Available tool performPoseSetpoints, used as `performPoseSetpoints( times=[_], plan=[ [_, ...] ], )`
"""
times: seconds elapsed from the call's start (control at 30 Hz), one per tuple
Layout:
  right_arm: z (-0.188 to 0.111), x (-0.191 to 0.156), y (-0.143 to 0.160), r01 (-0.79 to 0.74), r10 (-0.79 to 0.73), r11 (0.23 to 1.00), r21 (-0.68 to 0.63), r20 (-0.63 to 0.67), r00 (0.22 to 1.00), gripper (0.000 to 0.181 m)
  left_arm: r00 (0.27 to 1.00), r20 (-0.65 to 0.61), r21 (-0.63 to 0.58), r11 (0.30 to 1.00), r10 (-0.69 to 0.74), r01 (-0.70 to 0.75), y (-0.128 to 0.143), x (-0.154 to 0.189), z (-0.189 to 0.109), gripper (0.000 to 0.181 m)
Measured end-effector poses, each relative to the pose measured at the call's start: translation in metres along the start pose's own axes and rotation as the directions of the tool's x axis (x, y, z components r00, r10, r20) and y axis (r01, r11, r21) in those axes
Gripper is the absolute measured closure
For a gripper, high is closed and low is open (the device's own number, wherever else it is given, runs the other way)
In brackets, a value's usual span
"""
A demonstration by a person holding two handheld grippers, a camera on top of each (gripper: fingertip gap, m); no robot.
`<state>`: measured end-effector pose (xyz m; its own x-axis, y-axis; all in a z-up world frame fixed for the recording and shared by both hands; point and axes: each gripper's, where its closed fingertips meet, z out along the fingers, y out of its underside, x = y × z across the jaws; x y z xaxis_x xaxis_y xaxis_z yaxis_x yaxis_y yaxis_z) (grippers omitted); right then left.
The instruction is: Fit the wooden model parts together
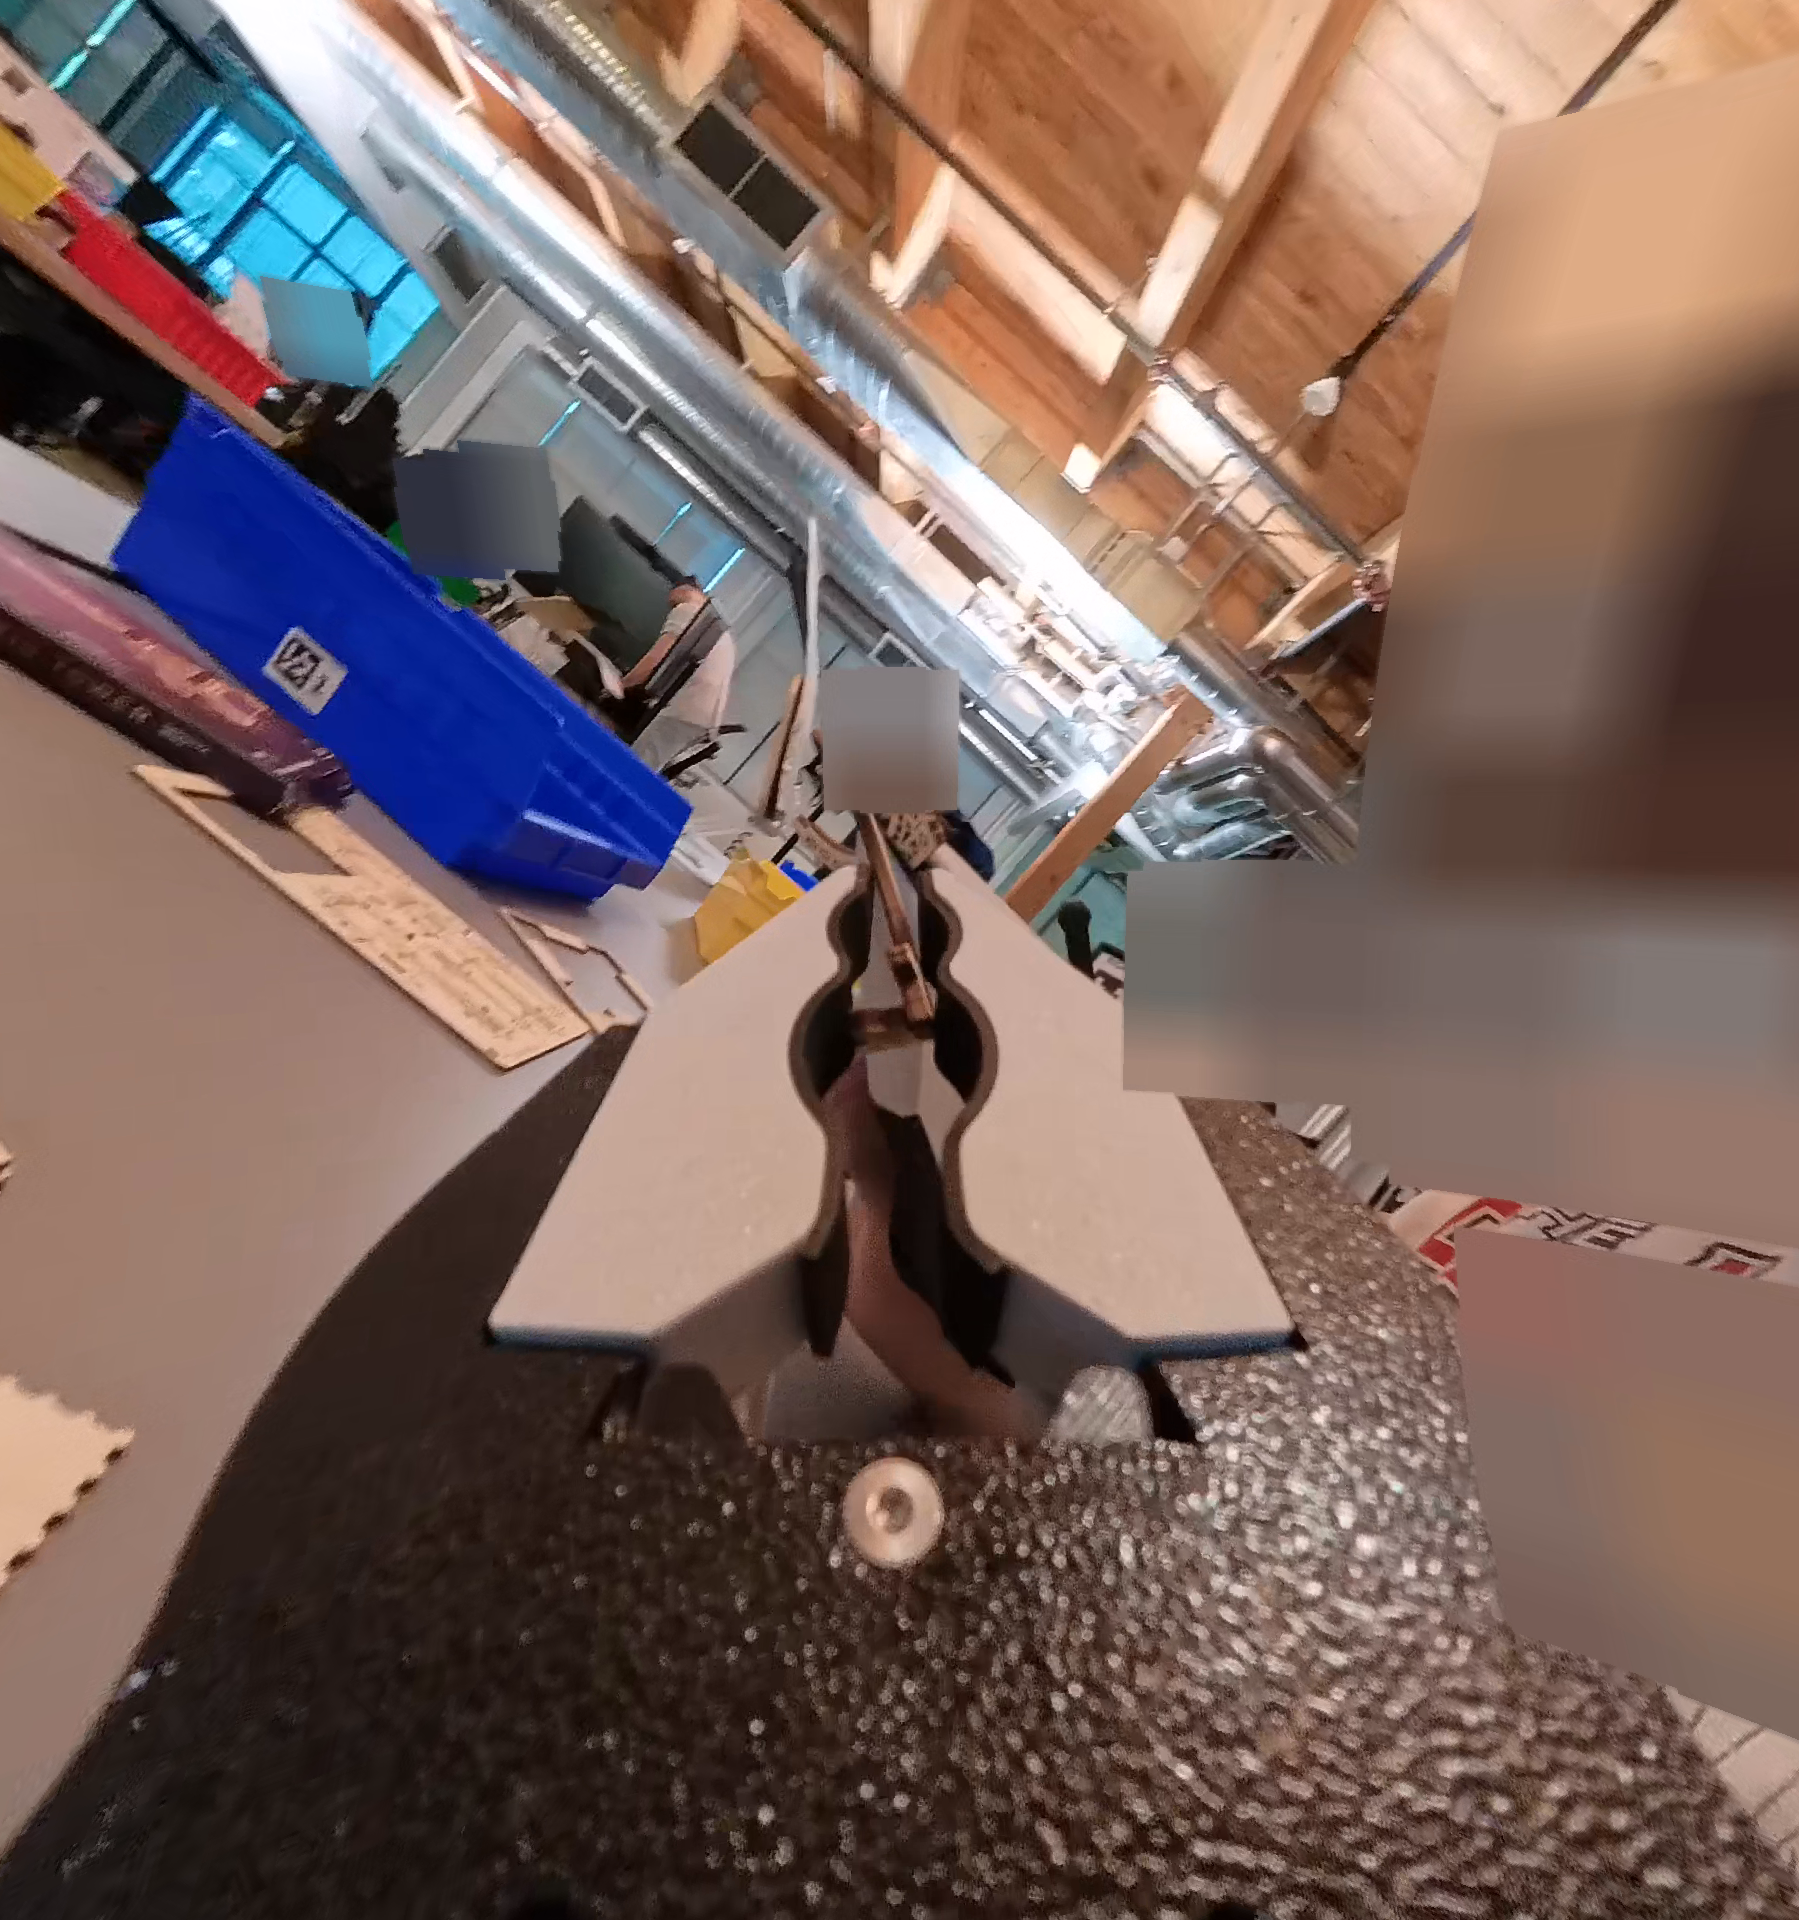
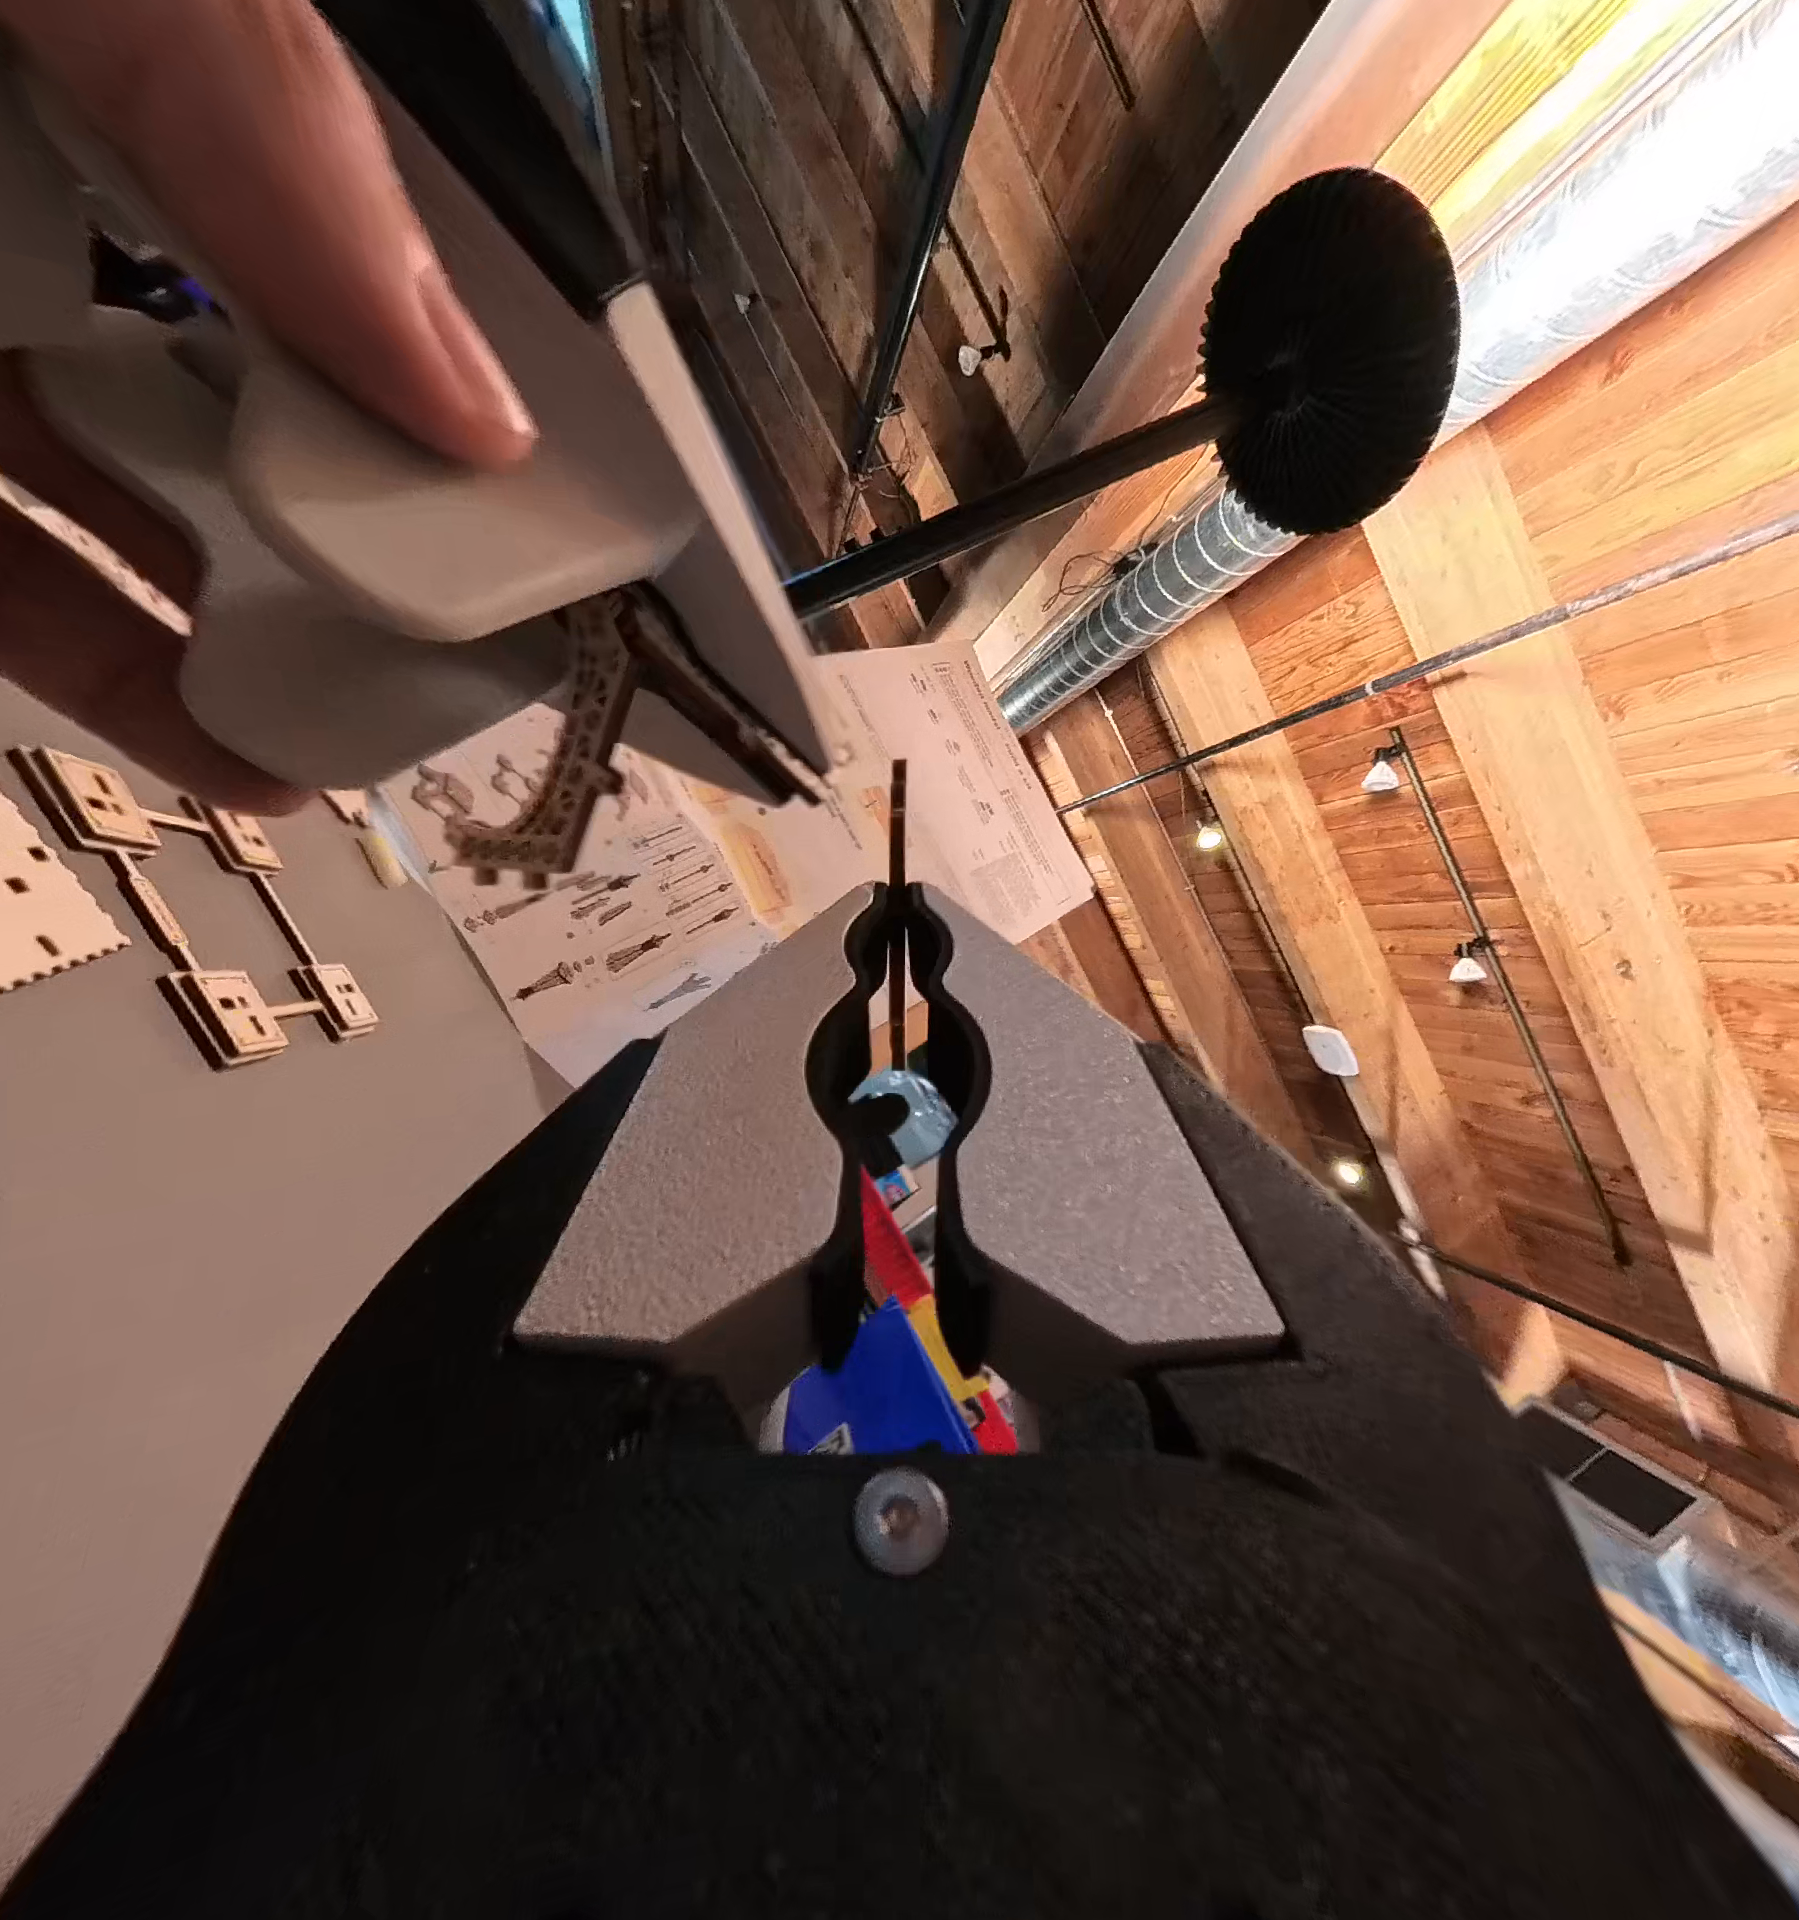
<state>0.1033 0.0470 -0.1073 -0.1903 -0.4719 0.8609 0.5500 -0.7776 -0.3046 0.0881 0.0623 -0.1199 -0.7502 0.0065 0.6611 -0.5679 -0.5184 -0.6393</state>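
Note:
My left gripper [image 1: 879,883] is shut on a brown wooden lattice part [image 1: 900,961], which I see edge-on between the grey fingers. In the right wrist view, this gripper [image 2: 625,634] is held by a hand at the upper left. The curved lattice part [image 2: 562,769] sticks out of it above the table. My right gripper [image 2: 895,896] is shut on a thin flat wooden piece [image 2: 897,821], seen edge-on and poking past the tips. That piece's tip is close to the left gripper's finger and the lattice part. I cannot tell whether they touch.
A wooden square frame with corner pads [image 2: 199,904] and a notched wooden plate [image 2: 12,914] lie on the grey table [image 2: 199,1247], beside instruction sheets [image 2: 666,894]. A blue bin [image 1: 396,665], a purple box [image 1: 126,665] and a cut-out wooden sheet [image 1: 386,914] lie on the table. Less than 4 cm separates the two grippers' tips.

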Motion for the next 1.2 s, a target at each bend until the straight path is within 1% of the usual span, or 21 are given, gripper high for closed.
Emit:
performPoseSetpoints(
  times=[0.03, 0.1, 0.13, 0.17, 0.2, 0.23, 0.3, 0.33, 0.37, 0.4, 0.43, 0.53, 0.6, 0.7, 0.77, 0.83, 0.9, 0.97, 1.03, 1.1, 1.2],
  plan=[
    [0.001, 0.000, 0.002, -0.029, 0.029, 1.000, -0.005, 0.008, 1.000, 0.181, 1.000, 0.025, -0.006, 1.000, -0.003, 0.003, 0.001, -0.003, -0.001, 0.176],
    [0.003, -0.010, 0.011, -0.130, 0.134, 0.991, -0.037, 0.106, 0.985, 0.181, 0.988, 0.147, -0.041, 0.997, -0.052, 0.058, 0.006, -0.018, -0.006, 0.176],
    [0.004, -0.019, 0.014, -0.234, 0.243, 0.970, -0.065, 0.193, 0.951, 0.181, 0.969, 0.229, -0.076, 0.991, -0.090, 0.110, 0.013, -0.028, -0.010, 0.176],
    [0.003, -0.029, 0.012, -0.379, 0.390, 0.920, -0.098, 0.300, 0.870, 0.181, 0.943, 0.307, -0.129, 0.977, -0.125, 0.172, 0.024, -0.038, -0.015, 0.176],
    [0.000, -0.038, 0.011, -0.532, 0.555, 0.828, -0.176, 0.391, 0.735, 0.181, 0.914, 0.376, -0.195, 0.952, -0.150, 0.236, 0.038, -0.045, -0.020, 0.176],
    [-0.002, -0.044, 0.012, -0.666, 0.715, 0.686, -0.295, 0.443, 0.540, 0.181, 0.894, 0.420, -0.270, 0.918, -0.159, 0.290, 0.054, -0.048, -0.025, 0.175],
    [-0.007, -0.041, 0.006, -0.823, 0.901, 0.260, -0.505, 0.433, 0.019, 0.181, 0.882, 0.451, -0.404, 0.850, -0.136, 0.337, 0.081, -0.047, -0.033, 0.175],
    [-0.005, -0.032, 0.009, -0.822, 0.905, 0.022, -0.569, 0.361, -0.226, 0.181, 0.876, 0.470, -0.439, 0.830, -0.113, 0.343, 0.089, -0.049, -0.036, 0.170],
    [-0.003, -0.026, 0.015, -0.772, 0.857, -0.167, -0.613, 0.296, -0.421, 0.181, 0.870, 0.482, -0.447, 0.825, -0.104, 0.346, 0.092, -0.051, -0.037, 0.163],
    [-0.003, -0.025, 0.022, -0.704, 0.801, -0.280, -0.653, 0.246, -0.546, 0.181, 0.866, 0.490, -0.440, 0.831, -0.096, 0.341, 0.091, -0.053, -0.037, 0.162],
    [-0.004, -0.028, 0.031, -0.655, 0.774, -0.334, -0.678, 0.199, -0.601, 0.181, 0.862, 0.501, -0.429, 0.842, -0.080, 0.327, 0.087, -0.057, -0.037, 0.160],
    [-0.004, -0.029, 0.048, -0.539, 0.667, -0.520, -0.662, 0.079, -0.741, 0.181, 0.827, 0.562, -0.432, 0.846, -0.017, 0.312, 0.082, -0.071, -0.041, 0.137],
    [-0.005, -0.033, 0.052, -0.476, 0.608, -0.584, -0.657, 0.034, -0.793, 0.181, 0.824, 0.566, -0.465, 0.838, 0.034, 0.285, 0.081, -0.073, -0.042, 0.124],
    [-0.007, -0.046, 0.058, -0.457, 0.615, -0.603, -0.654, -0.017, -0.788, 0.181, 0.806, 0.571, -0.526, 0.823, 0.155, 0.214, 0.078, -0.077, -0.046, 0.105],
    [-0.006, -0.047, 0.059, -0.423, 0.573, -0.642, -0.639, -0.035, -0.819, 0.181, 0.773, 0.587, -0.563, 0.807, 0.239, 0.178, 0.075, -0.079, -0.050, 0.097],
    [-0.006, -0.049, 0.061, -0.400, 0.549, -0.668, -0.628, -0.054, -0.834, 0.181, 0.732, 0.580, -0.594, 0.800, 0.357, 0.080, 0.062, -0.078, -0.050, 0.098],
    [-0.006, -0.051, 0.060, -0.394, 0.544, -0.675, -0.624, -0.061, -0.837, 0.181, 0.663, 0.524, -0.637, 0.763, 0.534, -0.112, 0.042, -0.069, -0.039, 0.112],
    [-0.006, -0.049, 0.056, -0.381, 0.527, -0.688, -0.617, -0.065, -0.848, 0.181, 0.549, 0.371, -0.705, 0.612, 0.749, -0.358, 0.030, -0.051, -0.020, 0.125],
    [-0.005, -0.045, 0.050, -0.367, 0.508, -0.698, -0.615, -0.064, -0.859, 0.181, 0.337, 0.200, -0.754, 0.364, 0.920, -0.546, 0.026, -0.039, -0.004, 0.135],
    [-0.004, -0.041, 0.044, -0.364, 0.501, -0.701, -0.613, -0.060, -0.864, 0.181, 0.116, 0.043, -0.773, 0.107, 0.992, -0.625, 0.027, -0.032, 0.007, 0.139],
    [-0.003, -0.033, 0.039, -0.357, 0.483, -0.713, -0.603, -0.055, -0.874, 0.181, -0.178, -0.139, -0.767, -0.220, 0.974, -0.603, 0.026, -0.032, 0.012, 0.150]
  ],
)
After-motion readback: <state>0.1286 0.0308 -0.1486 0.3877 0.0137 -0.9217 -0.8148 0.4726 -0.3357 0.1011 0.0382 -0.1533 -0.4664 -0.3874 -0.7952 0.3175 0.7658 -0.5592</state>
